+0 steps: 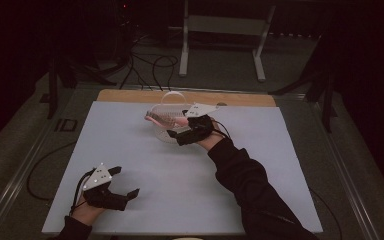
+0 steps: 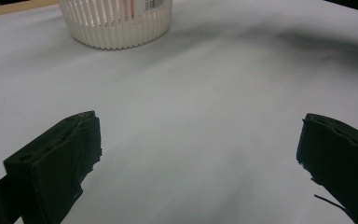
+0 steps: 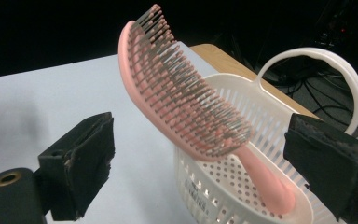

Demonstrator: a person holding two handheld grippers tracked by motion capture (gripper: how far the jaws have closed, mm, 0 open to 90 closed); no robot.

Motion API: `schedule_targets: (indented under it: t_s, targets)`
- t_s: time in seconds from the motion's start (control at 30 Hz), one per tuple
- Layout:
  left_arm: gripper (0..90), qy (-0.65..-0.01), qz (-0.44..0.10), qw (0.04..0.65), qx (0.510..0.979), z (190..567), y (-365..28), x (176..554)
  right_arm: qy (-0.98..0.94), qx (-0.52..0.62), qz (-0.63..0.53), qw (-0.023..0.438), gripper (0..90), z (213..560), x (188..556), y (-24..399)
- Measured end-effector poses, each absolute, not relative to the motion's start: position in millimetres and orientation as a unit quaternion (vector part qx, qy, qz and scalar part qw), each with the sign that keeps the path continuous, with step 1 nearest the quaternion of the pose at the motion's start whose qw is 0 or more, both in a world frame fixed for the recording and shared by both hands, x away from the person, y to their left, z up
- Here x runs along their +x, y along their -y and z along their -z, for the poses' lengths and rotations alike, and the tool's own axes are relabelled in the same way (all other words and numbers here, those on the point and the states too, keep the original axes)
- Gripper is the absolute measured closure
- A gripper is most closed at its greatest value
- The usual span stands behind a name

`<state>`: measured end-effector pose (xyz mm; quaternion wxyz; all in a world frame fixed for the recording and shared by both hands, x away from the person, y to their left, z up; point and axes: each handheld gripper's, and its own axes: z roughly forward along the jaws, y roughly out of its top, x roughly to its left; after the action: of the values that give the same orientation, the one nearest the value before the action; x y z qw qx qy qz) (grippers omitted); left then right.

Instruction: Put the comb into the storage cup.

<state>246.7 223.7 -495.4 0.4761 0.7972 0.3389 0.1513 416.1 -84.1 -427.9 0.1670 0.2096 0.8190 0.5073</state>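
A pink hairbrush (image 3: 186, 102) leans in a white slotted basket (image 3: 200, 189), its handle down inside and its bristled head sticking out over the rim. My right gripper (image 3: 198, 154) is open, one jaw on each side of the brush and not touching it. From above, the right gripper (image 1: 177, 123) sits at the basket (image 1: 161, 134) in the far middle of the table, with the brush (image 1: 157, 119) jutting left. My left gripper (image 1: 126, 181) rests open at the near left with nothing between its jaws. Its own view (image 2: 198, 149) has the basket (image 2: 116, 23) far ahead.
A white mat (image 1: 130, 150) covers the table, with a wooden strip (image 1: 125, 95) along the far edge. The basket has an upright hoop handle (image 3: 317, 56). Cables (image 1: 150, 65) and a metal frame (image 1: 185, 45) are on the floor beyond.
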Motion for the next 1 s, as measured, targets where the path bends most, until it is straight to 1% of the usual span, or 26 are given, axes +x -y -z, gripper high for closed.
schedule_targets:
  t_s: [0.73, 1.0]
  targets:
    - [0.2, -0.338, -0.151, 0.476, 0.798, 495, -223, 246, -0.823, 0.219, -0.503, 0.147, 8.6, 445, 394, 114]
    - [0.2, -0.336, -0.152, 0.472, 0.801, 495, -223, 246, -0.824, 0.227, -0.5, 0.138, 8.8, 462, 381, 130]
